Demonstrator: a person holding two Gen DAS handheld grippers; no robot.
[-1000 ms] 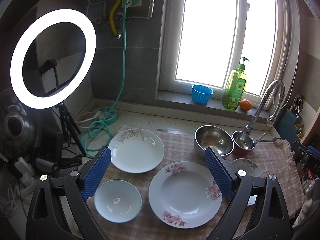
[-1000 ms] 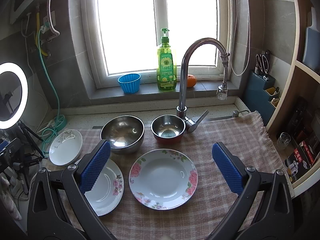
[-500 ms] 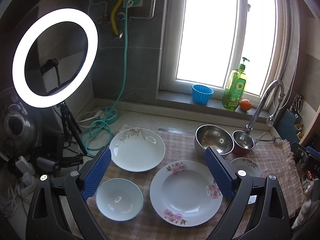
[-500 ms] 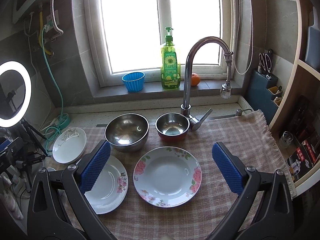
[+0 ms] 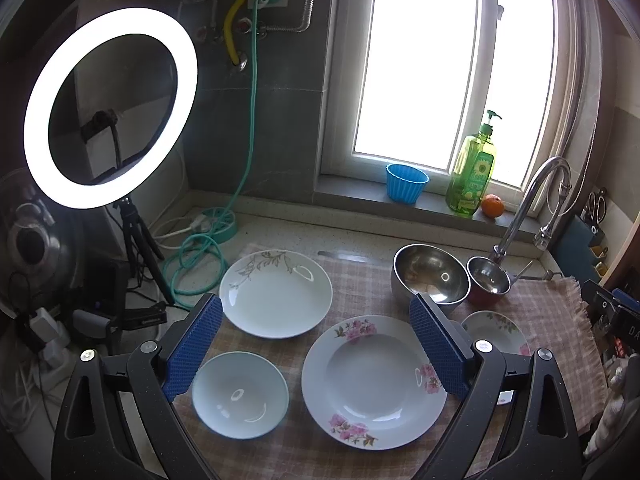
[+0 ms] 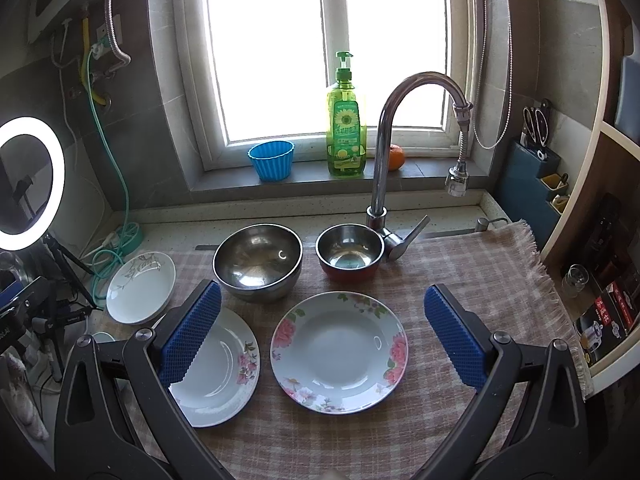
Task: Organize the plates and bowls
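Note:
On a checked cloth (image 6: 460,280) lie a pink-flowered plate (image 6: 339,352), a second flowered plate (image 6: 224,372) to its left, a leaf-patterned white plate (image 5: 276,294) at the far left, and a small pale-blue bowl (image 5: 240,394). A large steel bowl (image 6: 258,260) and a small steel bowl with a red outside (image 6: 349,251) stand behind them. My left gripper (image 5: 316,348) is open and empty above the blue bowl and the second flowered plate (image 5: 374,380). My right gripper (image 6: 324,332) is open and empty above the pink-flowered plate.
A tall faucet (image 6: 400,128) rises behind the small bowl. A green soap bottle (image 6: 346,120), a blue cup (image 6: 272,160) and an orange (image 6: 396,157) stand on the windowsill. A ring light (image 5: 108,100) on a tripod and green hose (image 5: 196,260) are at left. Shelves (image 6: 600,240) are at right.
Both views have shifted slightly; the dishes sit a little to the right in each frame. Both grippers stay open and nothing on the cloth has moved.

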